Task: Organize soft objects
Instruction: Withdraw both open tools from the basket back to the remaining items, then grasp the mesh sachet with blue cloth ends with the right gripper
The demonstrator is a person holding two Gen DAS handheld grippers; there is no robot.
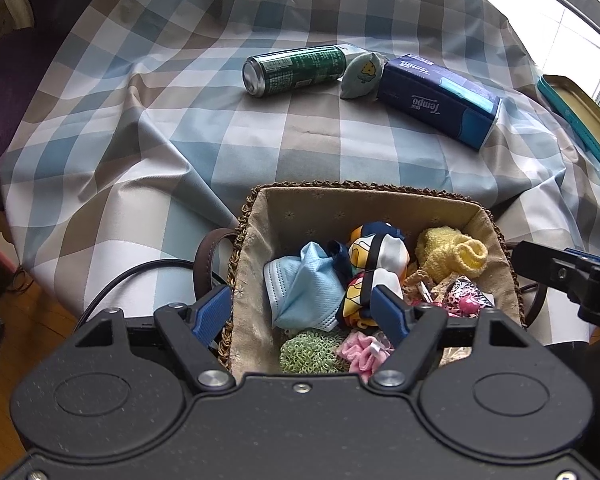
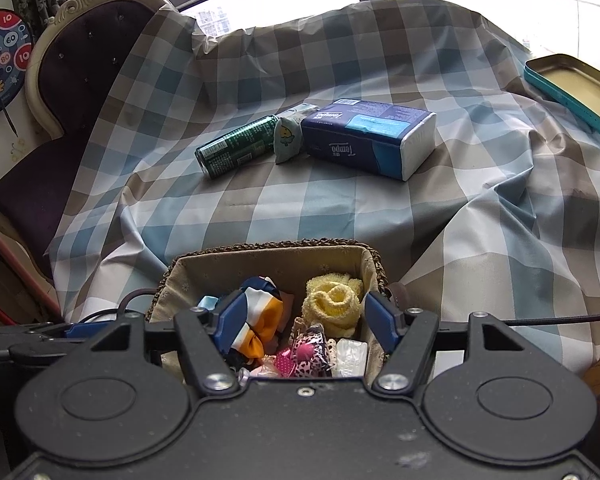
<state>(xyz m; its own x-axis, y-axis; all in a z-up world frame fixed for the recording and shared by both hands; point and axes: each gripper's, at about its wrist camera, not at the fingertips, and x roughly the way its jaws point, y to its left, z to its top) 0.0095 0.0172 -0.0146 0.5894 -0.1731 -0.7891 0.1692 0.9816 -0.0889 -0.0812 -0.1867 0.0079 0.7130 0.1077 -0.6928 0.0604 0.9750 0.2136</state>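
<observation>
The left wrist view alone shows the blue face mask (image 1: 300, 280) and green scrubby (image 1: 310, 352) low in the lined basket (image 1: 260, 216). Both claws tilt down over it: left gripper (image 1: 302, 312) and right gripper (image 2: 306, 322) parted, gripping nothing. Mid-frame beyond, the green can (image 2: 238, 146) lies flat, base pointing lower left, beside the small pouch (image 2: 287, 138) and tissue pack (image 2: 370, 136).

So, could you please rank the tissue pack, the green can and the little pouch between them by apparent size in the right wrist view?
1. Tempo tissue pack, clearly largest.
2. Green can.
3. Small pouch with a yellow figure, smallest.
All three lie about equally far away, so the order is reliable.
</observation>
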